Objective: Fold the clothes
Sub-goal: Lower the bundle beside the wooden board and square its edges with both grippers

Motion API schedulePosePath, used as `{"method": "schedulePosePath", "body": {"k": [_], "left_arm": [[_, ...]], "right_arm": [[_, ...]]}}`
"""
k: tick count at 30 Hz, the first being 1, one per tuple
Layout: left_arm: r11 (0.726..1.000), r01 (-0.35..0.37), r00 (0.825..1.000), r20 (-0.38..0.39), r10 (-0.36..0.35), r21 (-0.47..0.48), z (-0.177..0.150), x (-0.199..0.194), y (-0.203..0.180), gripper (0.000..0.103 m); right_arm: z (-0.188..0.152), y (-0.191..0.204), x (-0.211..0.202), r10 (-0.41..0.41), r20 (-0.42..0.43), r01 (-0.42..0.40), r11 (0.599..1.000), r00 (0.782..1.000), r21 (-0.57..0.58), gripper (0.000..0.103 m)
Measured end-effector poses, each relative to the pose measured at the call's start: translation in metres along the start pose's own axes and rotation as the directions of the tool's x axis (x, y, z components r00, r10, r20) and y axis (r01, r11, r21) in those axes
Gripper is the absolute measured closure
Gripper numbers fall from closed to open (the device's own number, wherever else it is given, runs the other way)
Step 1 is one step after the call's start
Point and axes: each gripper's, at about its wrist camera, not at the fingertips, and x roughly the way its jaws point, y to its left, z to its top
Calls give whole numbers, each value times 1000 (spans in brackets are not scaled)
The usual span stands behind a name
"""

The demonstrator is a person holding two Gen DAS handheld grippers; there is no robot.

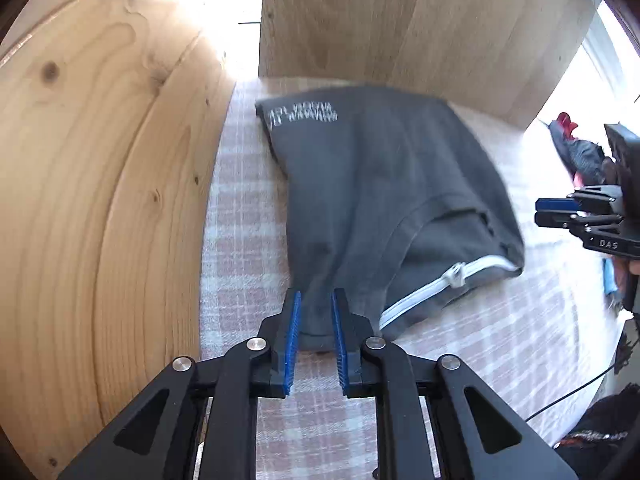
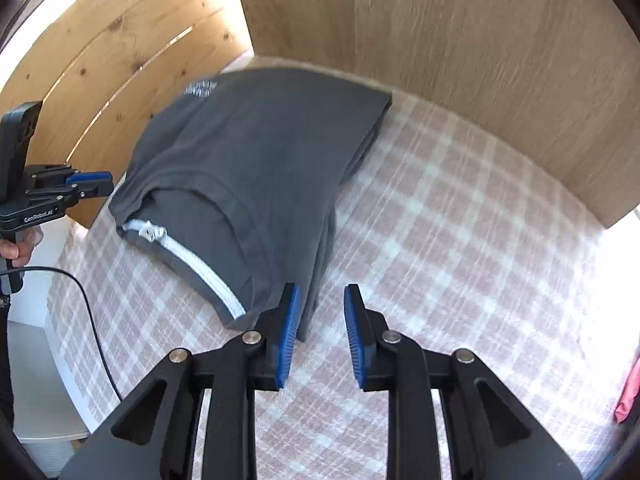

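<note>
The left tongs (image 1: pixel 316 312) are pinching a corner of the folded dark grey garment with a white zipper (image 1: pixel 392 184). The right tongs (image 2: pixel 322 312) are sitting open just beside it, over the pink checked cloth (image 2: pixel 460 240).

A pink-and-white checked cloth (image 2: pixel 460 216) covered the bed, boxed in by a knotty pine panel (image 1: pixel 100 200) on one side and a smoother wood board (image 2: pixel 460 60) behind. A black cable (image 2: pixel 94 320) trailed off the edge, and something pink (image 2: pixel 628 392) sat at the far side.
</note>
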Motion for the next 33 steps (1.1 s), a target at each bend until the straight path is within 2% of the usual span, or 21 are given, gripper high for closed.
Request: {"method": "schedulePosePath", "body": {"k": [1, 3, 6, 8, 11, 13, 15, 16, 17, 20, 23, 26, 30, 32, 33], "left_arm": [[1000, 9, 999, 33, -8, -10, 3, -8, 0, 84], [1000, 15, 998, 62, -14, -16, 9, -9, 1, 83], [999, 45, 999, 17, -45, -30, 10, 13, 5, 83], [997, 66, 994, -88, -68, -26, 1, 43, -4, 83], [997, 31, 996, -88, -25, 68, -14, 40, -27, 82], [998, 51, 998, -37, -50, 43, -10, 18, -26, 81], [999, 51, 998, 28, -51, 7, 6, 0, -20, 74], [999, 38, 998, 48, -37, -13, 18, -4, -16, 67], [999, 25, 997, 67, -23, -32, 31, -7, -12, 64], [994, -30, 996, 85, 39, -104, 74, 16, 3, 61], [986, -89, 993, 59, 98, -141, 107, 39, 12, 57], [980, -126, 992, -11, 126, -153, 131, 73, 19, 57], [976, -73, 997, -47, 65, -205, 140, 93, 38, 55], [975, -31, 999, -25, 26, -222, 141, 92, 44, 61], [973, -9, 1000, -14, 6, -229, 141, 91, 47, 69]], "right_arm": [[6, 3, -4, 1, 33, -1, 1000, 999, -22, 80], [23, 15, 2, 58, 68, -55, 997, 996, -49, 80], [29, 24, 31, 40, -9, -41, 991, 999, -125, 80], [31, 30, 51, 15, -67, -27, 984, 998, -179, 80], [35, 34, 74, -29, -153, -8, 972, 988, -236, 80], [43, 28, 64, -50, -138, 16, 972, 989, -234, 81], [55, 24, 53, -45, -81, 26, 975, 996, -220, 79], [62, 21, 50, -37, -53, 26, 980, 998, -196, 79], [67, 16, 49, -31, -30, 25, 987, 999, -161, 79], [76, 4, 53, -10, 21, 12, 997, 1000, -70, 73], [84, -5, 62, -15, 46, 16, 1000, 999, -5, 72], [86, -19, 68, 9, 48, -12, 998, 999, 60, 72], [81, -27, 73, 80, 16, -81, 991, 997, 103, 68], [75, -24, 77, 90, -11, -89, 992, 996, 88, 68], [73, -22, 79, 89, -15, -88, 993, 996, 79, 67]]}}
